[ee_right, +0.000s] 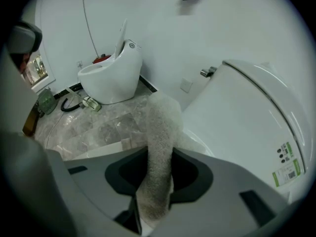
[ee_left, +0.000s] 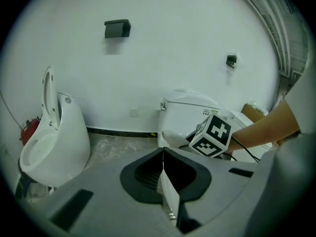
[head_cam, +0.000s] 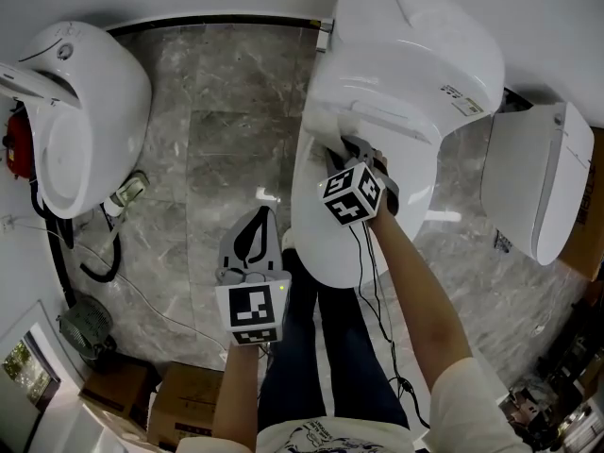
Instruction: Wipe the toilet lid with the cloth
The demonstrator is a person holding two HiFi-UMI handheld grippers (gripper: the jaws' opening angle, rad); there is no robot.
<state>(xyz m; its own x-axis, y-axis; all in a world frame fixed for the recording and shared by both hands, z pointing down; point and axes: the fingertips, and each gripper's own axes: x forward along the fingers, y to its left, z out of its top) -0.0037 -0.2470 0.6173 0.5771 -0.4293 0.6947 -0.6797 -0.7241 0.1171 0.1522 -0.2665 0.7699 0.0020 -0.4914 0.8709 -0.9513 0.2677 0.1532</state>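
Item, far left: a spare toilet [head_cam: 85, 111] with its seat raised, on the marble floor [head_cam: 217, 159]; next, the left tongs [head_cam: 255, 229], pressed together on nothing, hung idle over the floor just beside the middle toilet. Item, centre: toilet lid [head_cam: 316, 225], closed, with the right tongs [head_cam: 354, 151] at its rear end near the hinge, pinching a pale fuzzy cloth [ee_right: 160, 142] that trailed onto the lid there. Progress, as judged: wiping under way at the back, the lid's long front stretch apparently left to do, though no dirt showed either way.
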